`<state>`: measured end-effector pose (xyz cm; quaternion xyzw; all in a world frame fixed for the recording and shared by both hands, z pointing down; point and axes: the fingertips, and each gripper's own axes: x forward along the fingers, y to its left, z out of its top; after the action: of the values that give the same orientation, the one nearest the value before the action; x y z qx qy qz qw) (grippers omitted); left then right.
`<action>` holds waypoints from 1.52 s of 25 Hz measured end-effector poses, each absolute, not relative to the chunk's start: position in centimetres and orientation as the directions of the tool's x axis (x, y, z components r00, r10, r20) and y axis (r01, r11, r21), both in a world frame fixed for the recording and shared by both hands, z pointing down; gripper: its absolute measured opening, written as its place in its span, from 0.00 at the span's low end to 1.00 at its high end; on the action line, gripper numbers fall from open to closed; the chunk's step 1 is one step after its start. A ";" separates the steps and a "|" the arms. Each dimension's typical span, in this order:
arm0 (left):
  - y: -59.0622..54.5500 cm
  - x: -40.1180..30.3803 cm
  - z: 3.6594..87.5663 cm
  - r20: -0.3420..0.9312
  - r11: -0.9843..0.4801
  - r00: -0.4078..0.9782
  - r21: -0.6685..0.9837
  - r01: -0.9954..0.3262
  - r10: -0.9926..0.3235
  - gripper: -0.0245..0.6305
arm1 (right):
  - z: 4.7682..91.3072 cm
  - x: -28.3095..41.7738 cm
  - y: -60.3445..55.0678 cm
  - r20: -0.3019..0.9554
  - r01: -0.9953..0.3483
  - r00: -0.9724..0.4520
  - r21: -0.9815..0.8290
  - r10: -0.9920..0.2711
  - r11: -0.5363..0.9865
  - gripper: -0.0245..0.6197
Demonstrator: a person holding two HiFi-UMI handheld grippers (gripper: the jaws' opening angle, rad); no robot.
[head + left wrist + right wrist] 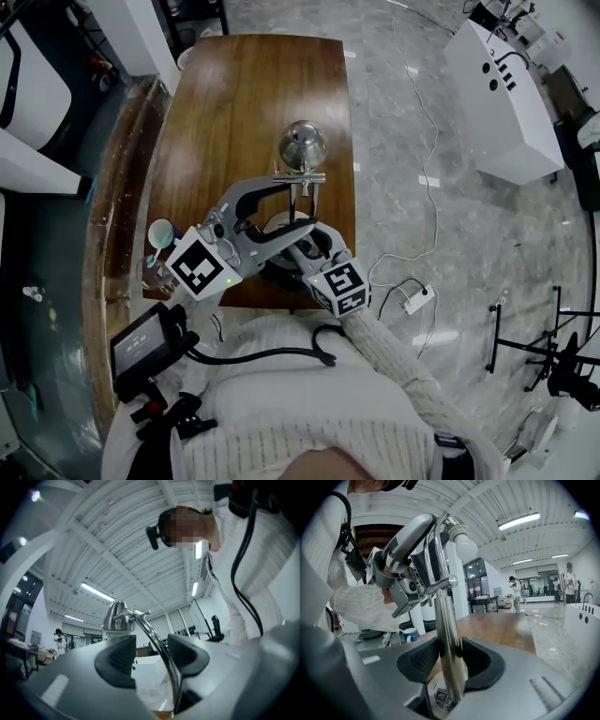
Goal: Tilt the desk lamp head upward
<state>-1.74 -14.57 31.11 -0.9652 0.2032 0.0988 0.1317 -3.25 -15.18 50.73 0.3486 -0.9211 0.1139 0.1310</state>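
Right tongs (451,658) clamped on lamp post (443,620); left tongs (151,651) apart around lamp arm (156,643) — likely slip risk, leaving lamp head (303,143) untilted

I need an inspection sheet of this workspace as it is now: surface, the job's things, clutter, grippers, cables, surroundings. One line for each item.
Surface: wooden table, long and brown.
Job's things: desk lamp with chrome head, upright post and thin curved arm.
Clutter: mug by the table's left edge.
Grippers: right gripper clamped on the post; left gripper has its jaws apart, with the arm running between them.
Cables: white cable and power strip on the floor; black cable at the person's waist.
Surroundings: marble floor, white counter, people far off.
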 end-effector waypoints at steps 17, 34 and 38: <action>-11.5 -6.7 37.9 -0.129 -0.728 0.724 0.258 -0.635 -0.678 0.31 | 47.2 -0.6 -13.1 0.234 -0.744 -0.668 -0.170 -0.706 0.647 0.35; -5.5 -3.4 45.6 0.249 -0.498 0.527 0.172 -0.850 -0.813 0.05 | 45.6 1.9 -6.0 0.254 -0.763 -0.640 -0.100 -0.725 0.639 0.03; -4.5 -3.9 45.1 0.234 -0.444 0.484 0.204 -0.872 -0.843 0.05 | 45.2 0.9 -4.5 0.274 -0.748 -0.655 -0.101 -0.705 0.656 0.03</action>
<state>-3.86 -4.51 45.07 -0.8484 0.5055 -0.0489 -0.1494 0.95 -4.51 45.23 0.4019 -0.9037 0.1029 0.1056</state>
